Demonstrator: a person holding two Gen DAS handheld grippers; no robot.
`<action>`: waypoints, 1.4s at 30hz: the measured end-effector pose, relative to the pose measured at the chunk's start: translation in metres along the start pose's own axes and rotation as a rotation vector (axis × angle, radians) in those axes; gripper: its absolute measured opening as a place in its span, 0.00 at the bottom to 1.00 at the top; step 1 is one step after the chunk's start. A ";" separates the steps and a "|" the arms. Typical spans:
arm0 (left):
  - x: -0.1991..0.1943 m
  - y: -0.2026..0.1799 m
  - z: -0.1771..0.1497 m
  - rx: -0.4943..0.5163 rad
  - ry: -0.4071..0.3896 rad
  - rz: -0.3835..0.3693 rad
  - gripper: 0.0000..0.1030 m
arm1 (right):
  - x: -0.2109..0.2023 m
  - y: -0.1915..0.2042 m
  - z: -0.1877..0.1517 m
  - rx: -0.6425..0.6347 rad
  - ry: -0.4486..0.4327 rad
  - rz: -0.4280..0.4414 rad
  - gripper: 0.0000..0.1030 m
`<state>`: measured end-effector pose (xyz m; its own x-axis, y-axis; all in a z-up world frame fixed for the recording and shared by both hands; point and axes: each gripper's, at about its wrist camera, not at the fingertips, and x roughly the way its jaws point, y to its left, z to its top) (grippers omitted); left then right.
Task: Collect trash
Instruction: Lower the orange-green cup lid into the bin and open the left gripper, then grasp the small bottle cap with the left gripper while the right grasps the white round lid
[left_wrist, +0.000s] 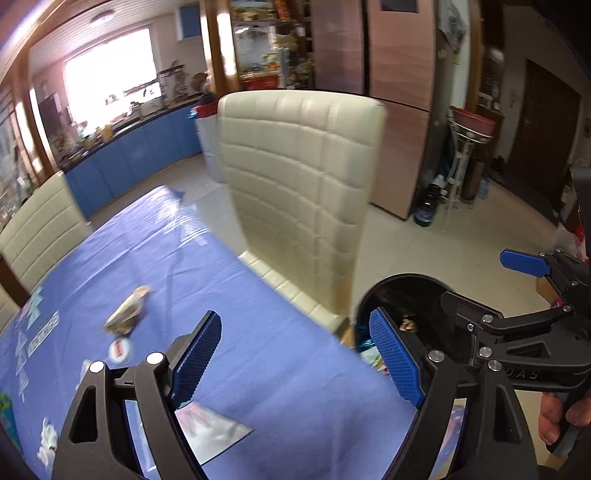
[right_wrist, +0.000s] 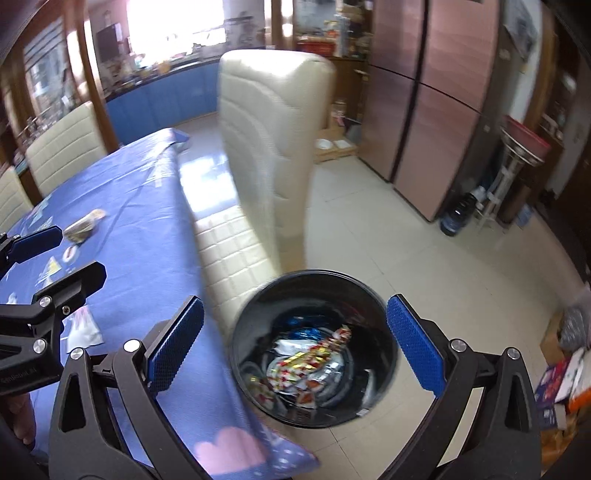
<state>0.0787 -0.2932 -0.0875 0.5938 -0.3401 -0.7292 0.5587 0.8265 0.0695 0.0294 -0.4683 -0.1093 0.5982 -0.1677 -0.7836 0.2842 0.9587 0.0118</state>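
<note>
A: Where is the trash sitting relative to the jaws?

B: The right gripper (right_wrist: 295, 347) is hanging with its jaws spread wide and nothing between them. The black bin (right_wrist: 314, 347) is lying right in that gap, below the blue pads (right_wrist: 177, 343), mouth facing up at the camera. Inside it, shiny wrappers (right_wrist: 306, 362) are piling up in a jumble.

A: And the left one?

B: The left gripper (left_wrist: 295, 365) is also standing open and empty. Ahead of its left finger and well apart from it, a crumpled wrapper (left_wrist: 127, 312) is lying on the blue tablecloth (left_wrist: 258, 369). Its long axis is running diagonally, pointing away from the jaws and toward the right finger's side. A small round label (left_wrist: 120, 349) is sitting just beside it, on the nearer side.

A: Anything closer in?

B: A flat white packet (left_wrist: 214, 430) is lying beneath the left finger, partly hidden by it. Crumpled white scraps (left_wrist: 48, 443) are sitting outside that finger, near the frame's edge.

A: Is the bin showing in the left view?

B: Yes, it is showing behind the right finger, beyond the cloth's edge, beside the cream chair (left_wrist: 295, 184). The picture is blurring, so finer detail is unclear.
</note>
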 end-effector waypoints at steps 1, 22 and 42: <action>-0.004 0.013 -0.005 -0.021 0.003 0.024 0.78 | 0.002 0.012 0.002 -0.023 0.000 0.014 0.95; -0.104 0.242 -0.152 -0.464 0.073 0.518 0.78 | -0.002 0.308 -0.013 -0.504 0.023 0.413 0.95; -0.043 0.317 -0.214 -0.635 0.222 0.488 0.75 | 0.068 0.374 -0.008 -0.547 0.141 0.389 0.95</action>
<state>0.1061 0.0792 -0.1805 0.5193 0.1635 -0.8388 -0.2045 0.9768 0.0638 0.1705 -0.1199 -0.1633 0.4659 0.2080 -0.8600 -0.3730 0.9276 0.0222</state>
